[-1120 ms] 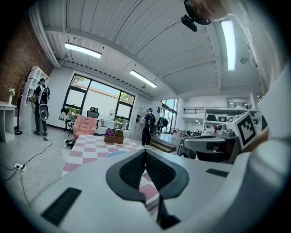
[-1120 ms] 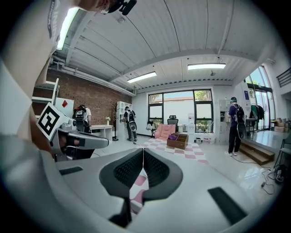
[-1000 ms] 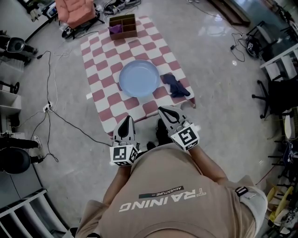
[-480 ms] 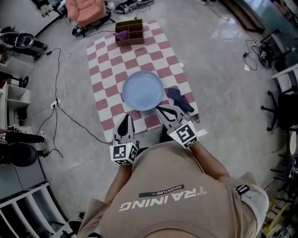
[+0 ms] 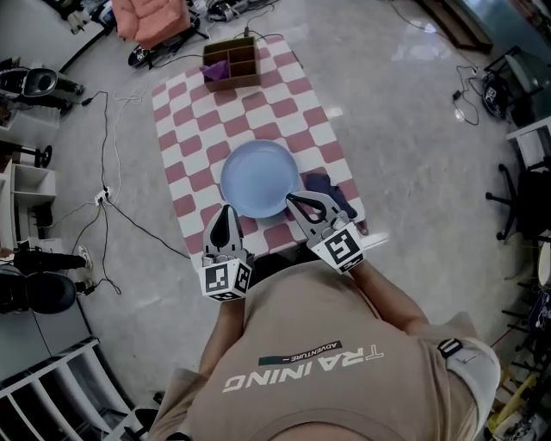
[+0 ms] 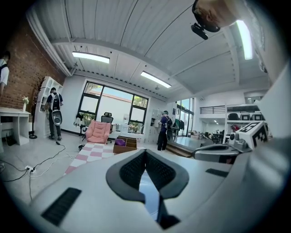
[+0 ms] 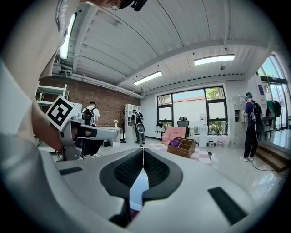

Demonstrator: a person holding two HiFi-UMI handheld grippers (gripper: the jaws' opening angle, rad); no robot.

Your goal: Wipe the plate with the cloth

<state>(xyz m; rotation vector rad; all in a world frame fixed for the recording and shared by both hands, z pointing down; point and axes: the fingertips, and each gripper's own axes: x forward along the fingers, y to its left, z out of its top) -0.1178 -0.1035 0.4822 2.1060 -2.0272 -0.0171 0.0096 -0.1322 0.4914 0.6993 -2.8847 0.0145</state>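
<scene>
A light-blue plate (image 5: 260, 178) lies on the red-and-white checked table (image 5: 194, 112), towards its near end. Just right of the plate lies a dark blue cloth (image 5: 327, 183), its near part hidden behind my right gripper (image 5: 291, 200). That gripper is shut and empty, its tips at the plate's near right rim, next to the cloth. Beside the plate's near left rim is my left gripper (image 5: 226, 209), also shut with nothing in it. In the gripper views the left gripper (image 6: 145, 152) and the right gripper (image 7: 143, 150) show closed tips, with the pale plate (image 6: 148, 191) glimpsed below.
A wooden compartment box (image 5: 231, 62) with something purple in it stands at the table's far end. A pink armchair (image 5: 148, 17) is beyond it. Cables (image 5: 103, 189) trail over the floor on the left, and office chairs stand at the right. People stand in the room's background.
Both grippers have moved forward, from short of the table's near edge to either side of the plate's near rim. The right one now covers part of the cloth. Both stayed shut.
</scene>
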